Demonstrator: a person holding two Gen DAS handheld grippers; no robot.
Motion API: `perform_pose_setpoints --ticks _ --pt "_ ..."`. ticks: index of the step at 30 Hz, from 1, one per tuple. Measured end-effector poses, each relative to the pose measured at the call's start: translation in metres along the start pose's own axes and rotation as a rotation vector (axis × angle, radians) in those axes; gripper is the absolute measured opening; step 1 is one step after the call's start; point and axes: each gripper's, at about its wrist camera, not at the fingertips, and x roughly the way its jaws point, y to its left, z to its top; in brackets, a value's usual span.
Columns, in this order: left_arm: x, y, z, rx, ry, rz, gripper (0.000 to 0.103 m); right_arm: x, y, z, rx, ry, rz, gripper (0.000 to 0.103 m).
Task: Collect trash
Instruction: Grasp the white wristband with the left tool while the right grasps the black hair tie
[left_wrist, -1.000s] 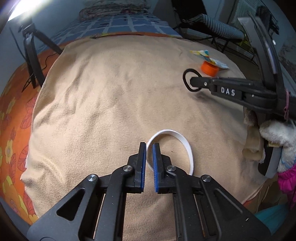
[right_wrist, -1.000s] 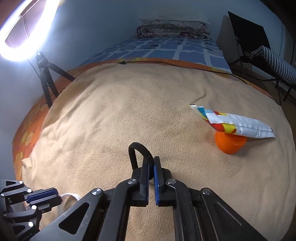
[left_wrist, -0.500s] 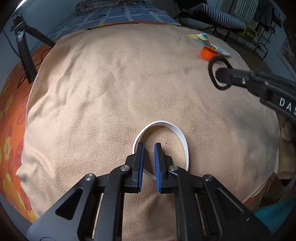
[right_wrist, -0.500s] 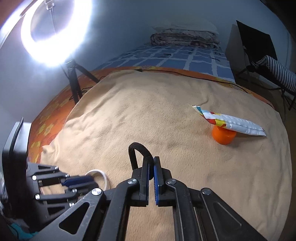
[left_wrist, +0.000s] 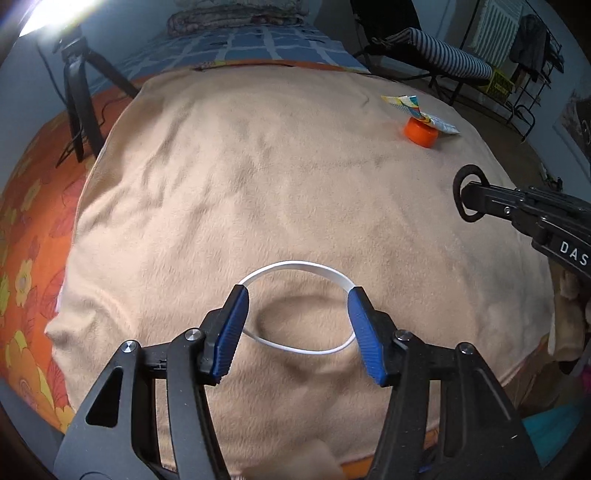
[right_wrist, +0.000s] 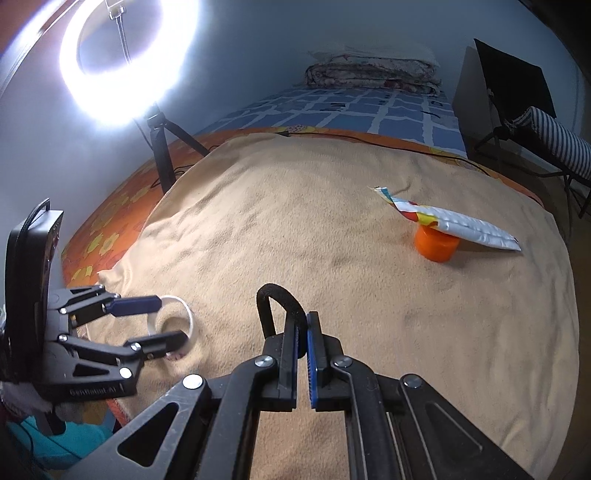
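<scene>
resting wrapper (right_wrist: 458, 223) on orange cup (right_wrist: 436, 246)

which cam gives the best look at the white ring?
Left wrist. The white ring lies whole on the tan blanket, centred between the opening jaws of the left gripper. In the right wrist view the ring is small, at the left edge, partly hidden behind that gripper.

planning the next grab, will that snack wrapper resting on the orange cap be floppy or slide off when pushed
The snack wrapper looks thin and crinkled, so probably light and floppy. It only rests across the orange cap, overhanging both sides, so a nudge would likely tip it off.
</scene>
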Motion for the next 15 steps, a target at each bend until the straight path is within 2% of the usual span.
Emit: perform_pose_setpoints --ticks 4,6,8,15 --pt "-0.003 0.006 -0.003 -0.026 0.052 -0.104 0.057 -0.005 -0.002 -0.005 0.01 0.002 0.007 0.002" --pt "-0.008 0.007 -0.006 -0.037 0.044 -0.119 0.055 -0.007 -0.003 -0.007 0.014 0.002 0.01 0.002" --pt "-0.013 0.004 -0.006 -0.015 0.029 -0.106 0.055 -0.01 -0.003 -0.009 0.015 0.002 0.013 0.001" --pt "-0.009 -0.012 -0.007 0.062 0.091 -0.071 0.055 -0.019 -0.001 -0.013 0.018 0.002 0.023 0.002"
